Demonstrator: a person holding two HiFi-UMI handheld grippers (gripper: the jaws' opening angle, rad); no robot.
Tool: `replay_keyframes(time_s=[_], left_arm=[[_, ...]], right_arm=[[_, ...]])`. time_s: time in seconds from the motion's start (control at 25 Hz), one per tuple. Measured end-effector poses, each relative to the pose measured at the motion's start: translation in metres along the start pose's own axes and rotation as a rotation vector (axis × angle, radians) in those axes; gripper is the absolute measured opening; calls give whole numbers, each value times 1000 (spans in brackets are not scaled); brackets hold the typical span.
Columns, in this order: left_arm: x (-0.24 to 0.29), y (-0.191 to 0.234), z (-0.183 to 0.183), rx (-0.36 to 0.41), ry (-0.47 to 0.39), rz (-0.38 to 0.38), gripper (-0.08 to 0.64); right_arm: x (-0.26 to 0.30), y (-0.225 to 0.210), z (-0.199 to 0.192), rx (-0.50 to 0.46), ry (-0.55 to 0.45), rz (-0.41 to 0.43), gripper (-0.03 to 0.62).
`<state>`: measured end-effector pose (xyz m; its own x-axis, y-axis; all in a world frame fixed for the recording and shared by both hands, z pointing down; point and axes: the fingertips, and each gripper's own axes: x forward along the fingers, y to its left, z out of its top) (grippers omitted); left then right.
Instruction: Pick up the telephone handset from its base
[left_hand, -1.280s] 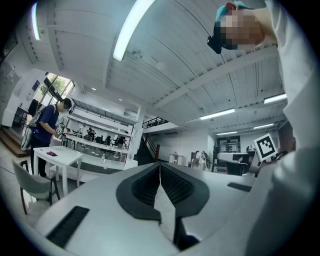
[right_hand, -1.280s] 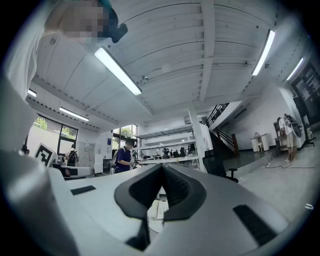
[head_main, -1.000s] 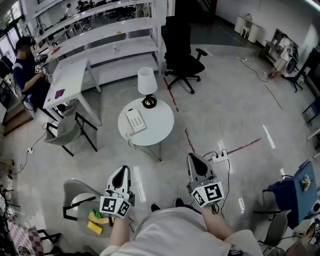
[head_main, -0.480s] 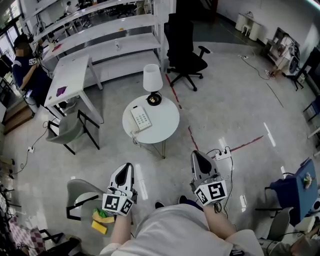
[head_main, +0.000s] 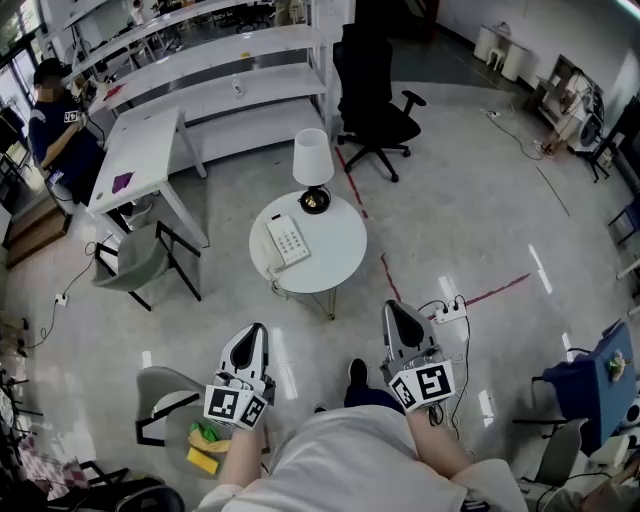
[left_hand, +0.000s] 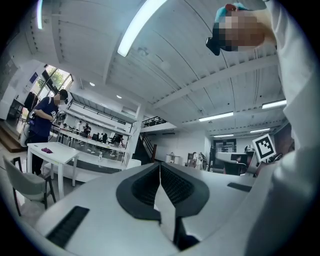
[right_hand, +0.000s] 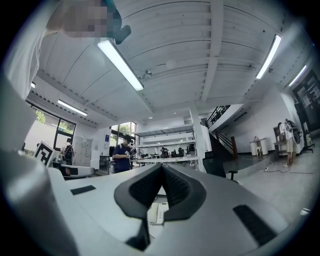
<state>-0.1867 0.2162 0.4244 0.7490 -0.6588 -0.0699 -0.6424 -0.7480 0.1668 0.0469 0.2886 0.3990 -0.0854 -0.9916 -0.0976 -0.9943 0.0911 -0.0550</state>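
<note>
A white telephone (head_main: 286, 241) with its handset (head_main: 271, 244) resting on the base lies on a small round white table (head_main: 335, 260) in the head view. A sliver of the telephone (right_hand: 156, 213) shows below the right gripper's jaws. My left gripper (head_main: 249, 341) and right gripper (head_main: 395, 315) are held low and level, well short of the table, both pointing toward it. Each has its jaws pressed together with nothing between them. The left gripper (left_hand: 160, 170) and right gripper (right_hand: 162, 170) views show the closed jaws.
A white table lamp (head_main: 313, 170) stands at the table's far edge. A black office chair (head_main: 378, 112) is beyond it, a grey chair (head_main: 140, 260) and white desk (head_main: 140, 150) to the left. A power strip (head_main: 446, 312) lies on the floor by my right gripper. A person (head_main: 60, 130) sits far left.
The table with the telephone has drawn nearer and lower in the head view as I walked toward it. Both grippers stay shut in the same pose.
</note>
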Motion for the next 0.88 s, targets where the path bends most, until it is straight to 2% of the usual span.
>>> replay_keyframes(time_s=[0.32, 0.68, 0.88], left_arm=[[68, 38, -12, 7, 4, 45, 21], [192, 92, 8, 54, -40, 149, 21], [247, 108, 14, 66, -58, 195, 21]], right_arm=[[76, -41, -20, 25, -6, 44, 8], [207, -121, -19, 21, -2, 133, 8], [255, -157, -16, 22, -6, 171, 8]])
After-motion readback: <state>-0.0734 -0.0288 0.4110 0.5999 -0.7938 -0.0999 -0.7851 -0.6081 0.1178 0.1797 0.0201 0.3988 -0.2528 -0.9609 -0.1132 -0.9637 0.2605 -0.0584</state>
